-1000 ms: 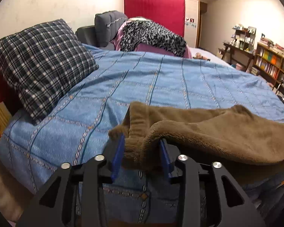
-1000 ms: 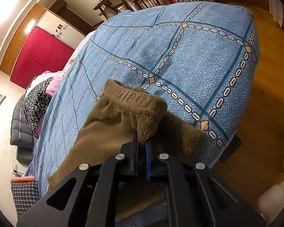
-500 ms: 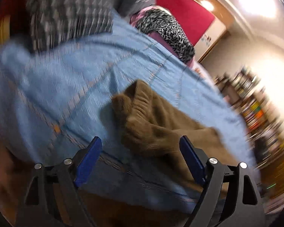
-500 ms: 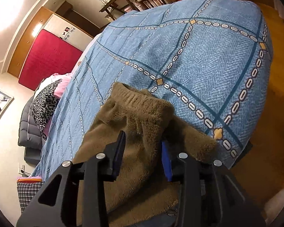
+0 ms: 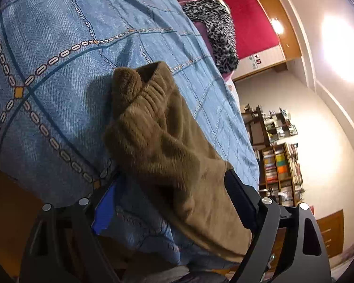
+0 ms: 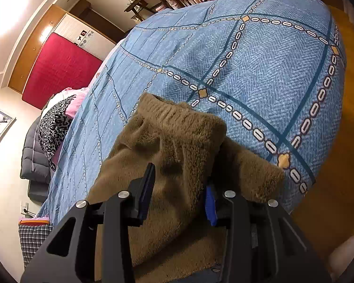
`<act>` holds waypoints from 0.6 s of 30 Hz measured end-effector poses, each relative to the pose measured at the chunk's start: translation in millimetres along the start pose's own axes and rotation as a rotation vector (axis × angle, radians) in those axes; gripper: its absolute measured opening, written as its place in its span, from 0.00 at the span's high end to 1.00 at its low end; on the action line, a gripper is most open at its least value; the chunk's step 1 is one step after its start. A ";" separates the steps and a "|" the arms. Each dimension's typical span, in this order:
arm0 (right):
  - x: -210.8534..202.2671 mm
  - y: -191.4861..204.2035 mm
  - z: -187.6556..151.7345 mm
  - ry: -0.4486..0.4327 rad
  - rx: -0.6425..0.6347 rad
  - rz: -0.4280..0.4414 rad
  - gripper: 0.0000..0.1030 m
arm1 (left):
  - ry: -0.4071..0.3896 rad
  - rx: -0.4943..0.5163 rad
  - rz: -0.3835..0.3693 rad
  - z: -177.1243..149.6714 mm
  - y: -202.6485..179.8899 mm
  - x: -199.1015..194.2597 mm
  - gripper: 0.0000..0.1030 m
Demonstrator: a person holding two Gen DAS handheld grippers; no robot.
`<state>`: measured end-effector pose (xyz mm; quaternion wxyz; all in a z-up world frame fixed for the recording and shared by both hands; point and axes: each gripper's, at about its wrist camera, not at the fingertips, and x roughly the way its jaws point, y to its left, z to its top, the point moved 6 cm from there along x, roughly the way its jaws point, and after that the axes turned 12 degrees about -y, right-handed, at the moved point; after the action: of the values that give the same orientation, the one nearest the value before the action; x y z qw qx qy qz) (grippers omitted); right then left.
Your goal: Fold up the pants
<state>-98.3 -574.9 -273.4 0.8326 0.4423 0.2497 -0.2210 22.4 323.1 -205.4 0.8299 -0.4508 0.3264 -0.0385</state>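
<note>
The brown fleece pants (image 5: 167, 146) lie along the near edge of the blue patterned bed cover (image 5: 59, 54). One end with a ribbed hem shows in the left wrist view. The elastic waistband end (image 6: 174, 127) shows in the right wrist view. My left gripper (image 5: 174, 200) is open, its jaws wide apart on either side of the fabric. My right gripper (image 6: 179, 188) is open too, with the folded pants lying between its blue-padded fingers (image 6: 210, 202).
A plaid pillow (image 6: 33, 238) and a leopard-print garment (image 5: 214, 23) lie at the far parts of the bed. Bookshelves (image 5: 280, 165) stand beyond the bed. Wooden floor (image 6: 337, 188) runs along the bed's edge.
Both grippers have opened and let go of the pants. The left gripper has tilted and swung; the right jaws widened further in the last half second.
</note>
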 end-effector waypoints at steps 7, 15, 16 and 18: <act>6.4 7.5 5.9 -0.017 -0.001 0.001 0.62 | -0.041 -0.015 0.086 25.0 -4.1 16.1 0.19; 12.5 29.0 10.8 -0.036 -0.095 -0.028 0.90 | -0.054 0.089 0.130 51.9 -45.3 27.6 0.80; 9.6 34.0 14.9 -0.049 -0.097 -0.022 0.90 | -0.064 0.102 0.125 57.0 -52.1 29.1 0.80; 3.7 44.7 23.6 -0.069 -0.098 0.005 0.90 | -0.094 0.154 0.097 73.8 -74.8 33.1 0.81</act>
<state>-63.9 -572.6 -236.2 0.8619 0.3938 0.2300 -0.2216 108.1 320.5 -136.3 0.8773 -0.3707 0.3048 -0.0021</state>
